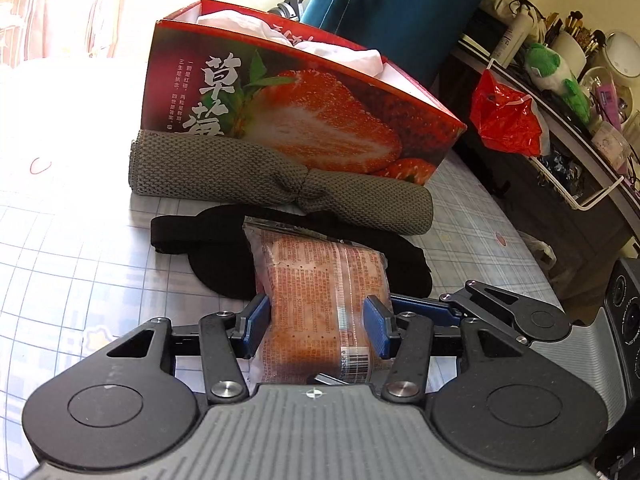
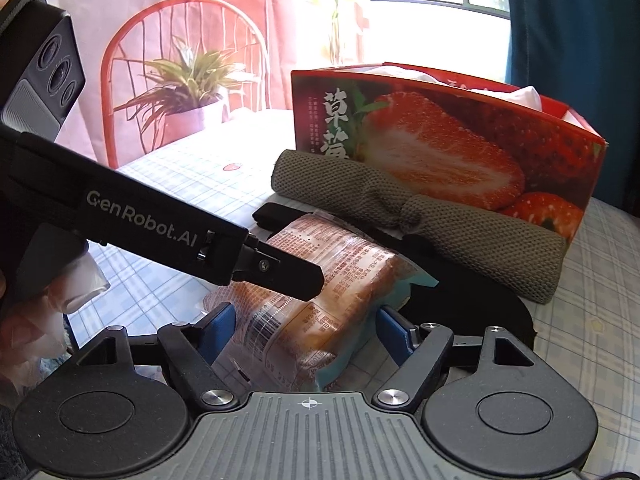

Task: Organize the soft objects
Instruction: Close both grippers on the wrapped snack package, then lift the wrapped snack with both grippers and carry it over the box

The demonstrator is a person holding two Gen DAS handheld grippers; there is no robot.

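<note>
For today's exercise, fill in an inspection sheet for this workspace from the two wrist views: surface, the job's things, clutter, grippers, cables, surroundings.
Surface: checked tablecloth, sunlit.
Job's things: wrapped bread packet lying partly on a black fabric piece; rolled grey knit cloth against the strawberry box, which holds white cloth.
Clutter: nothing seen on the table.
Grippers: left gripper pads pressed on the packet; right gripper straddling the packet's end, pads not clearly pressing.
Cables: nothing seen on the table.
Surroundings: red plastic bag hanging from a crowded side shelf; red chair; potted plant.
</note>
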